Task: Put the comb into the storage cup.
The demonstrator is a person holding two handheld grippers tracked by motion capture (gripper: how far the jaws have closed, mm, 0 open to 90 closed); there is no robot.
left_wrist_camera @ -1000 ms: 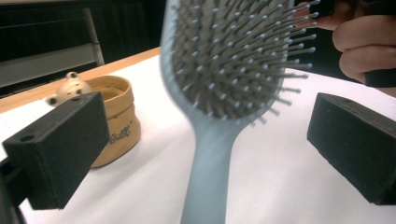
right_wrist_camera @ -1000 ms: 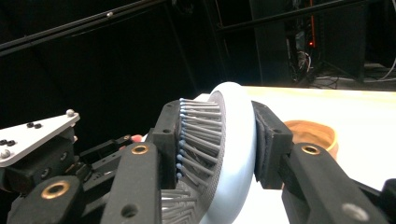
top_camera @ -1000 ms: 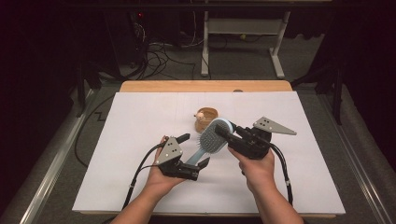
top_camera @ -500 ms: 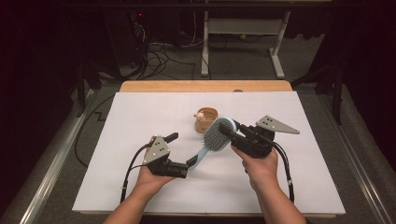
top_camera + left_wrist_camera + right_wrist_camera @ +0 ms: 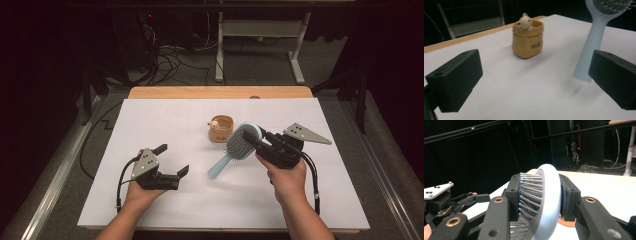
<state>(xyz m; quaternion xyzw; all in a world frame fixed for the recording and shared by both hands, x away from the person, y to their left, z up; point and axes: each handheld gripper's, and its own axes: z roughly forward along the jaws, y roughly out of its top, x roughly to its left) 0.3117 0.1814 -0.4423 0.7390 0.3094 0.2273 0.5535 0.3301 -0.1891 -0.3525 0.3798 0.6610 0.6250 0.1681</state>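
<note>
Backed off the hairbrush (image 5: 235,150), left hand-held gripper (image 5: 175,161) gapes empty; right hand-held gripper (image 5: 254,139) clamps its head beside, perhaps touching, the pot (image 5: 221,128).

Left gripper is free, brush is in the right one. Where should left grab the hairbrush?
Grip the handle near its free end. The right gripper is shut on the bristle head of the hairbrush, so the pale blue handle slants down toward the open left gripper, its tip apparently just above the table. Probably best to come from the left, jaws across the narrow shaft.
</note>
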